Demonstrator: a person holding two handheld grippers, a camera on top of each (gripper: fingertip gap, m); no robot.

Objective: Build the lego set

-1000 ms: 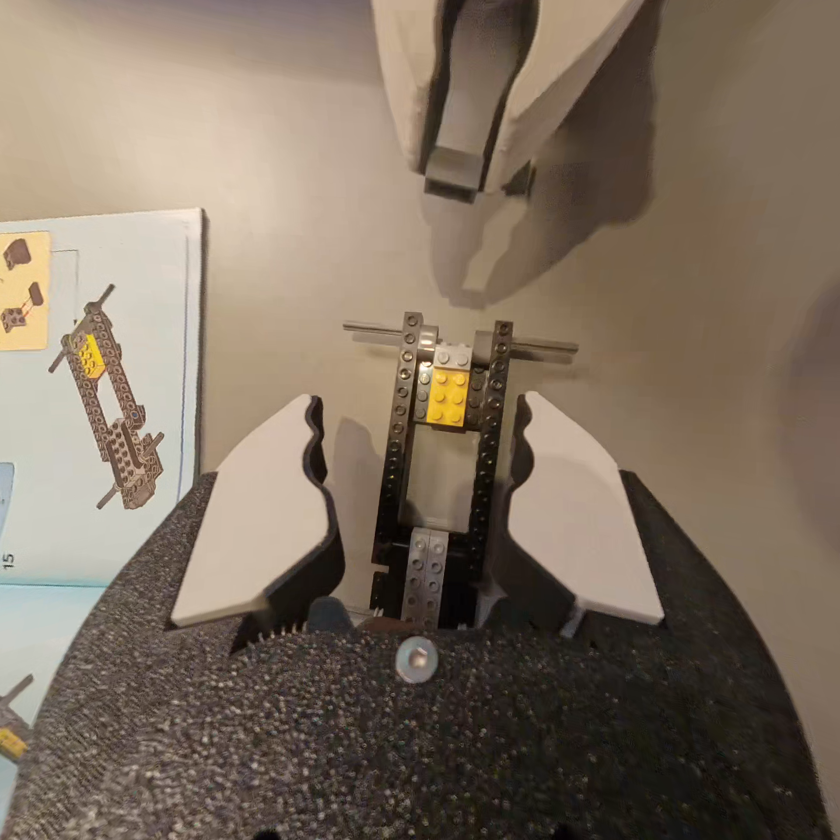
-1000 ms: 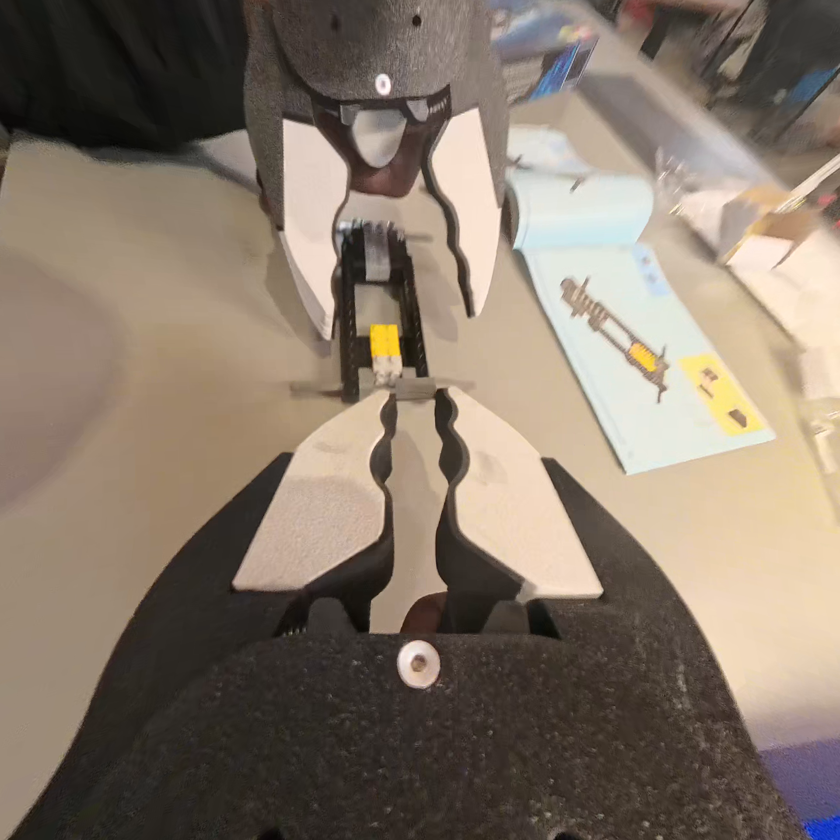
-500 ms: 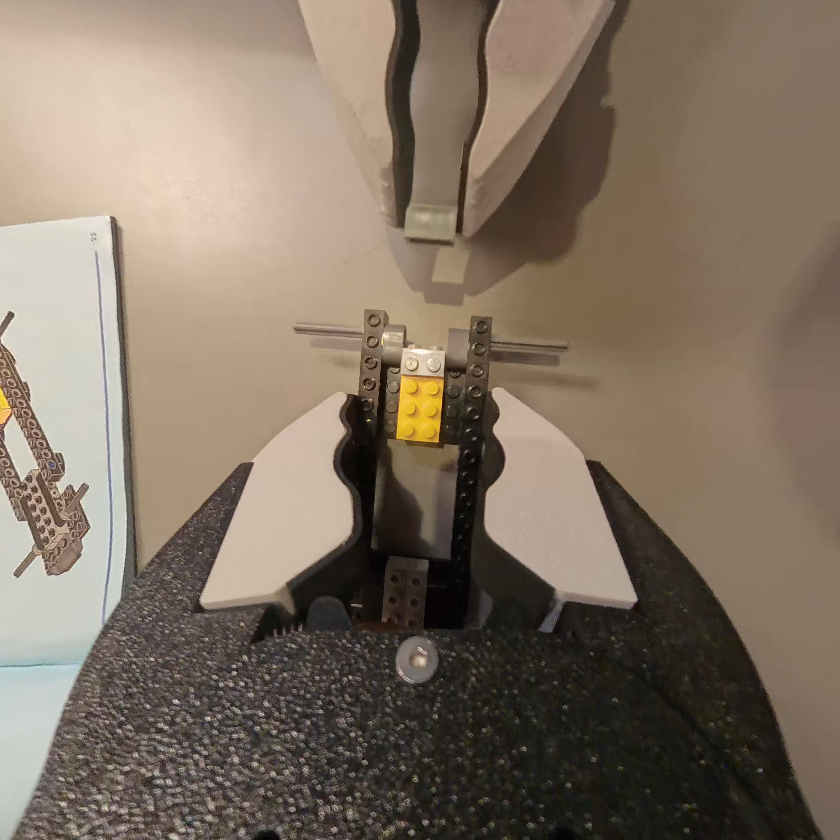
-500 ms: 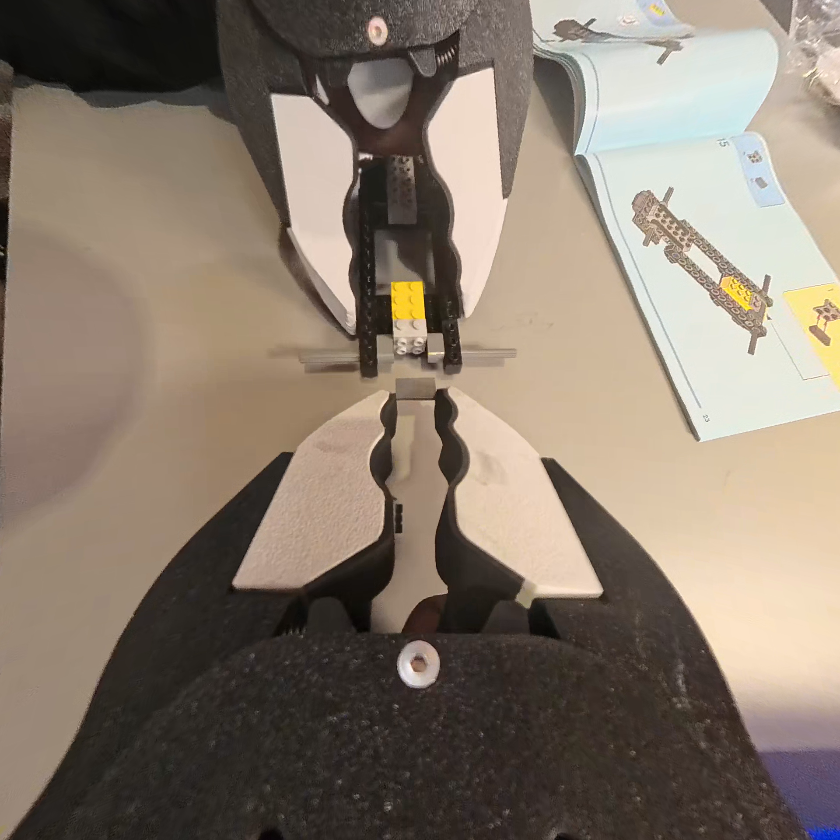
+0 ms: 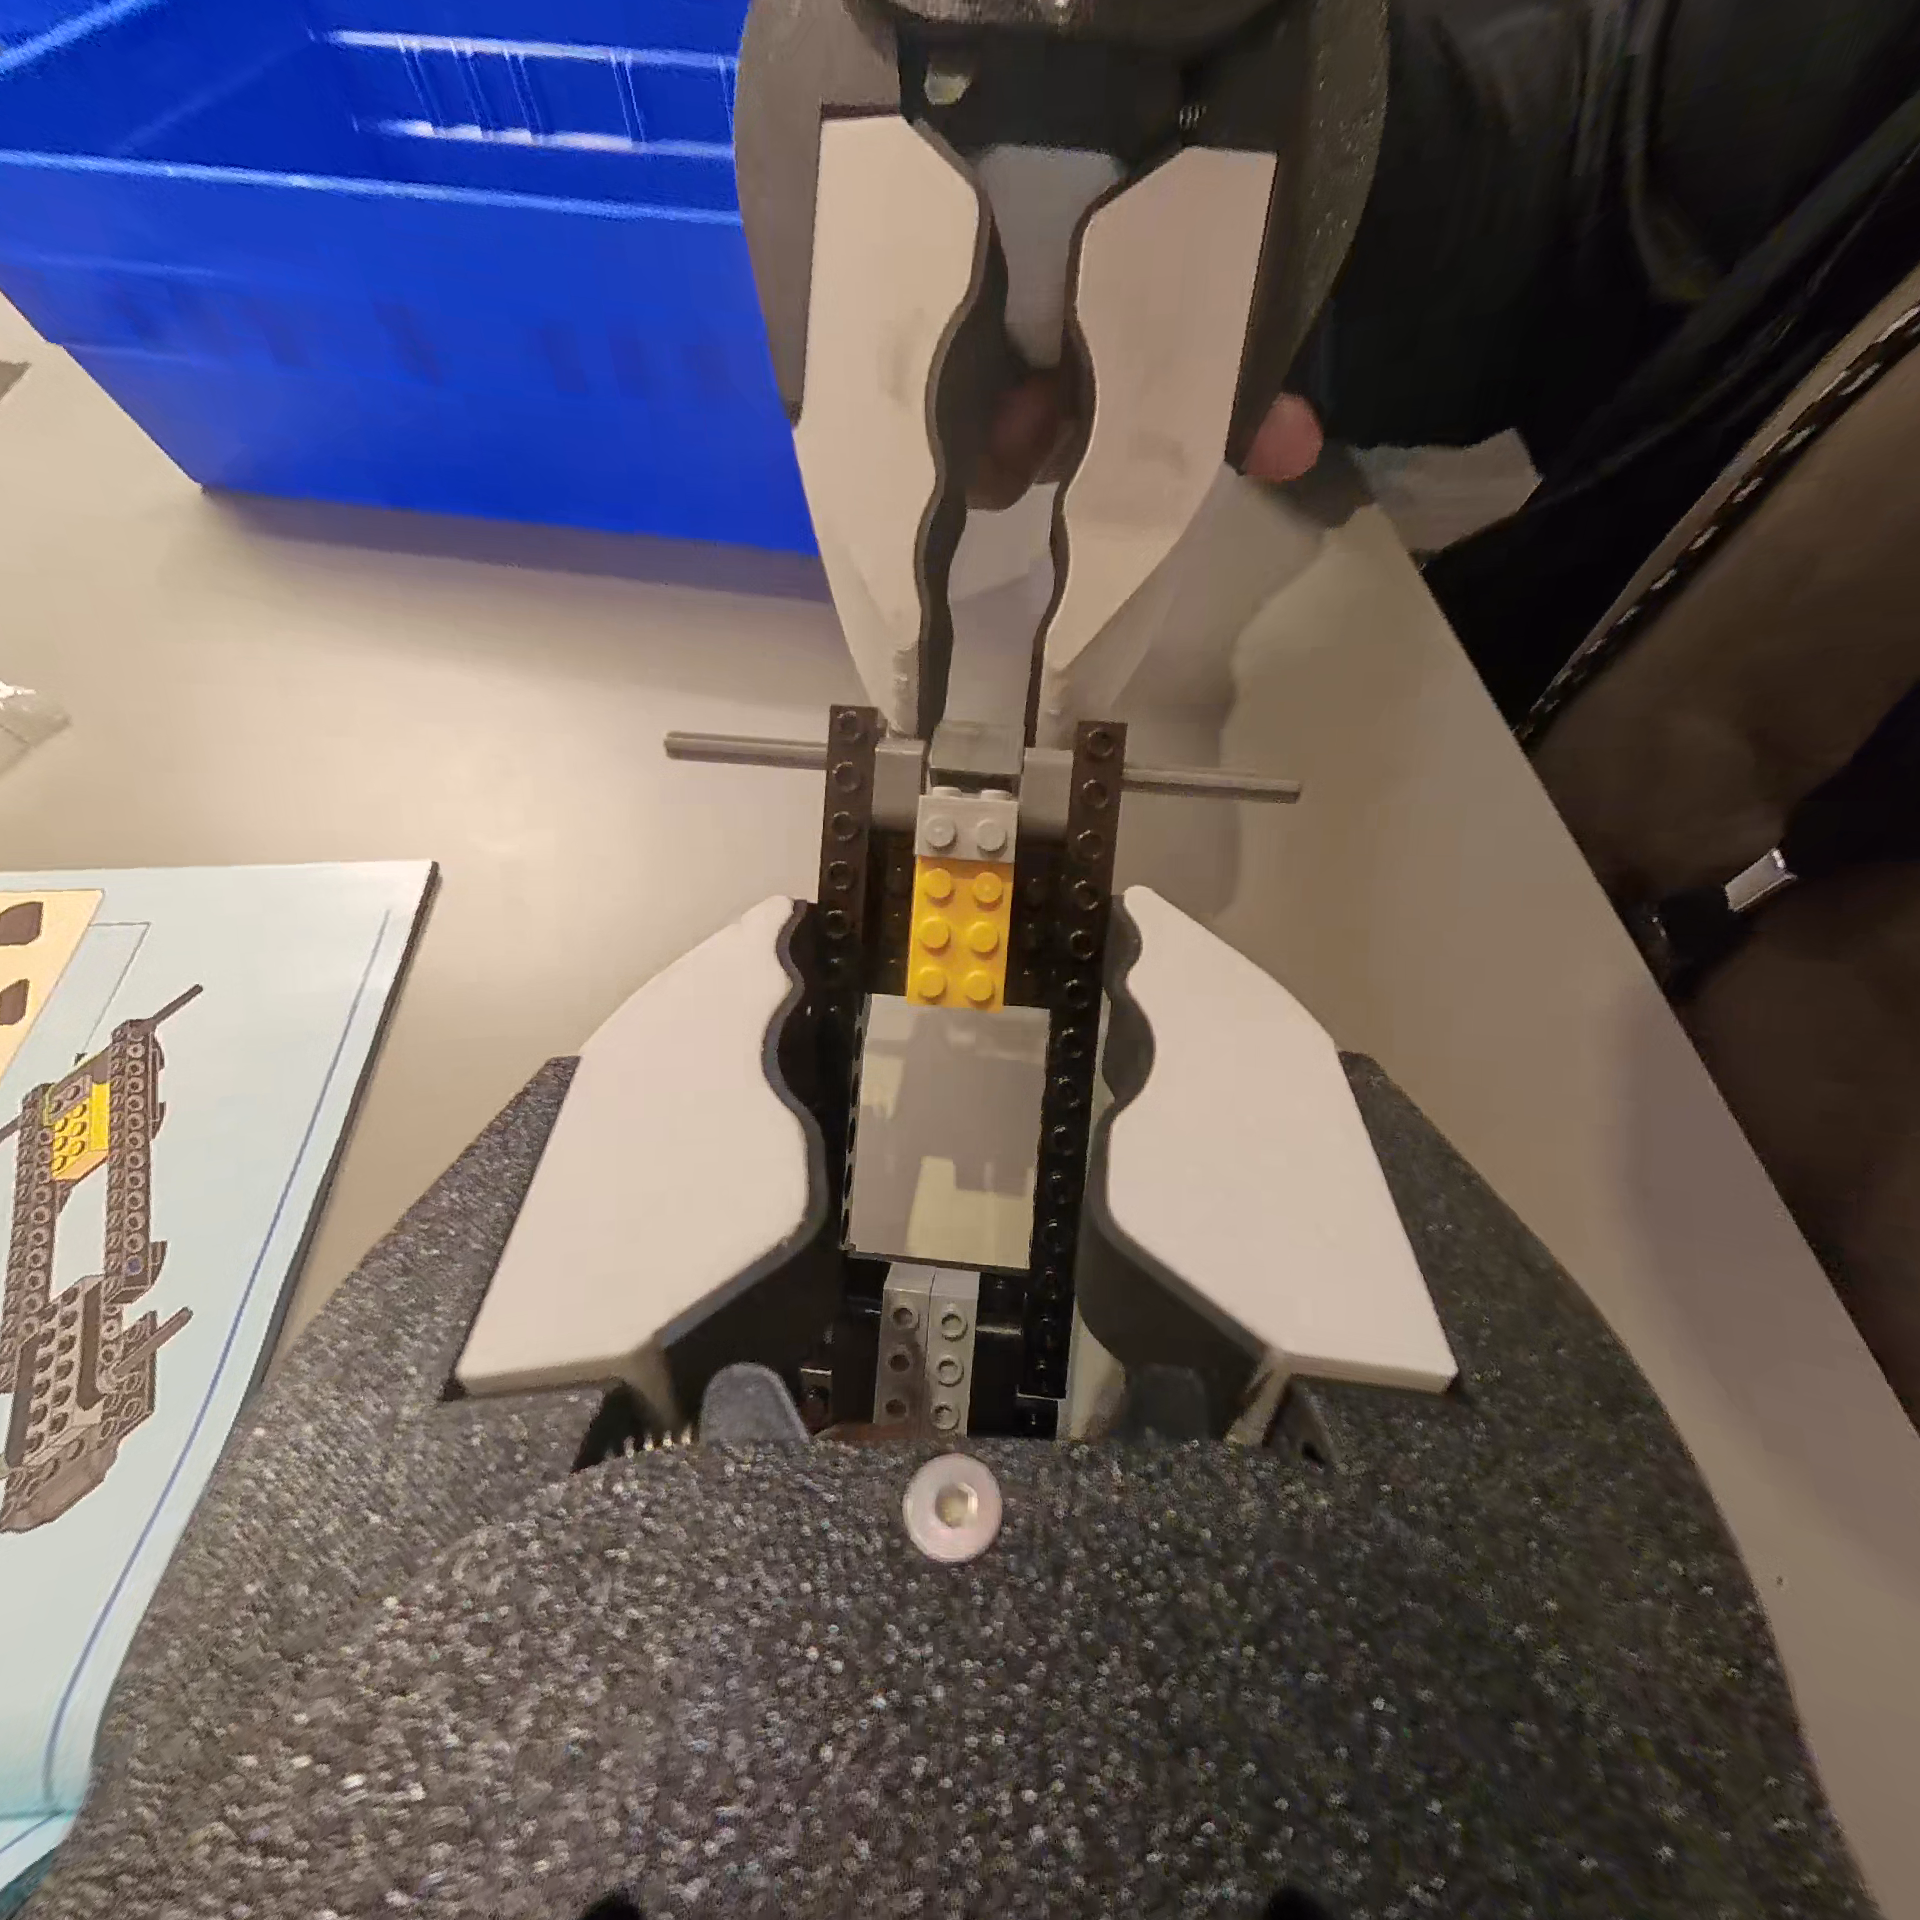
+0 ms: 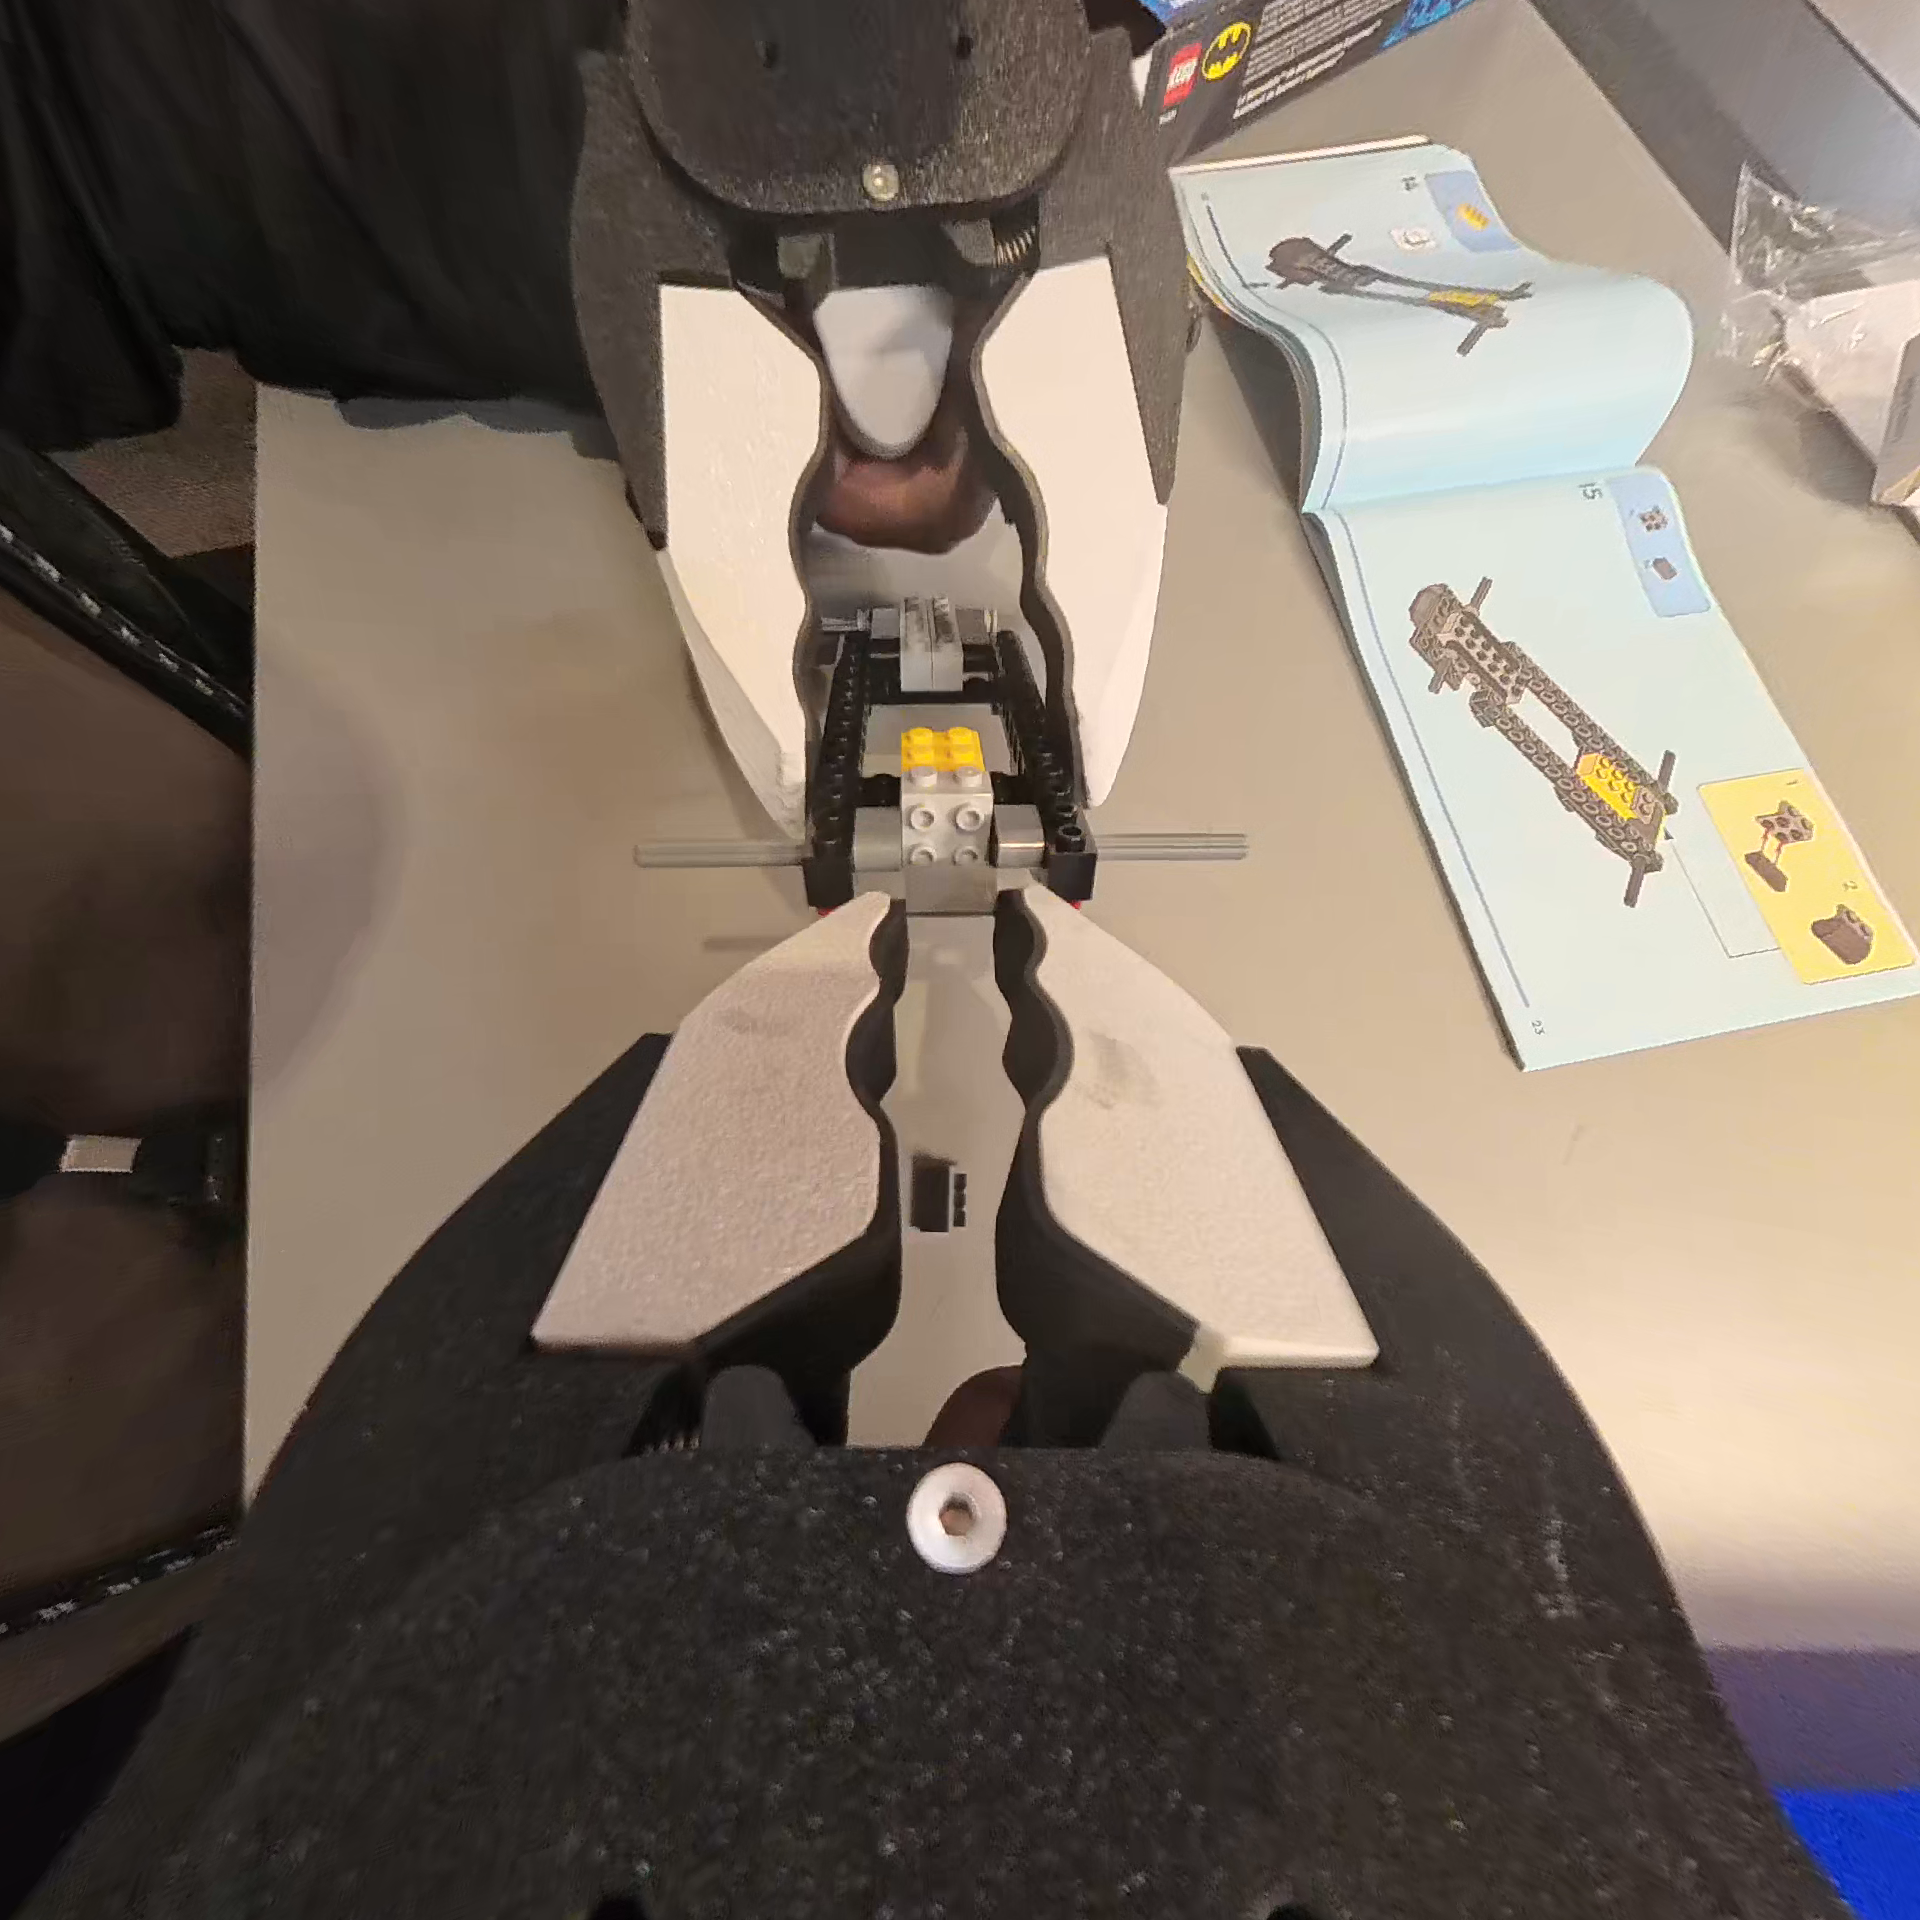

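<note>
My left claw (image 5: 961, 977) is clamped on the black frame (image 5: 847, 935), pads on both side beams; 1 s ago it stood wide apart around it. Frame's now lifted and tilted vs. flat on the table (image 5: 416, 675) before. My right claw (image 6: 948, 914) is clamped on a small grey brick (image 6: 945, 883), same as earlier, but now that brick touches the frame's front end, by the grey axle (image 6: 717, 854), under the yellow plate (image 6: 940, 750). Booklet (image 6: 1558, 727) lies to the right, blue bin (image 5: 364, 260) behind.
</note>
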